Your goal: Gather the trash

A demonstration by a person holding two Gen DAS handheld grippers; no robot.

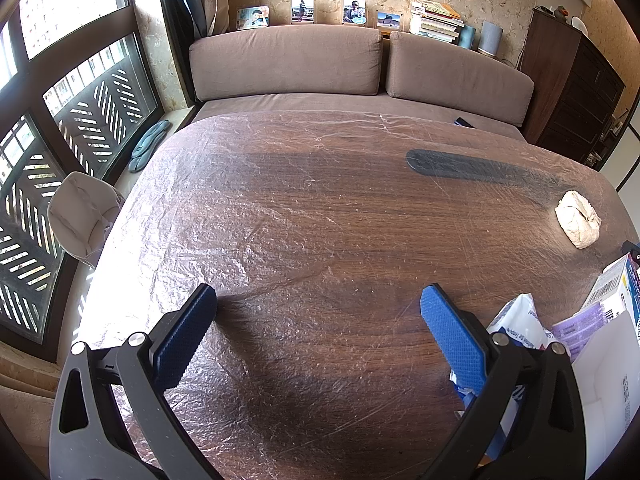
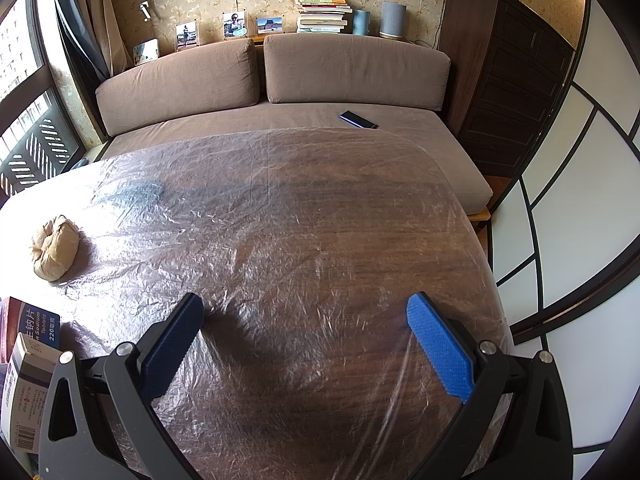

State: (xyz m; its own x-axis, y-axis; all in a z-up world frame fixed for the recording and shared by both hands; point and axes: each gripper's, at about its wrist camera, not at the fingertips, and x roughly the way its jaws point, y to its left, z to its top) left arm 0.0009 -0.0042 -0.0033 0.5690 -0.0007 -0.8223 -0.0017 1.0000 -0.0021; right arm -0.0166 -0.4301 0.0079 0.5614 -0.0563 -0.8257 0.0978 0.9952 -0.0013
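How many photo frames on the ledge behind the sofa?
4, in a row along the ledge: one near the curtain, two in the middle, one beside the book stack. Nothing seems to hide more.

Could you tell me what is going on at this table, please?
A person holds two grippers over a plastic-covered table to collect trash. The left gripper and right gripper are both open and empty. A crumpled paper ball, some boxes and a wrapper lie untouched.

Crinkled glossy plastic film (image 1: 248, 216) covers the dark wooden desk (image 2: 360, 264); a crumpled matt paper wad (image 1: 578, 219) sits near its edge.
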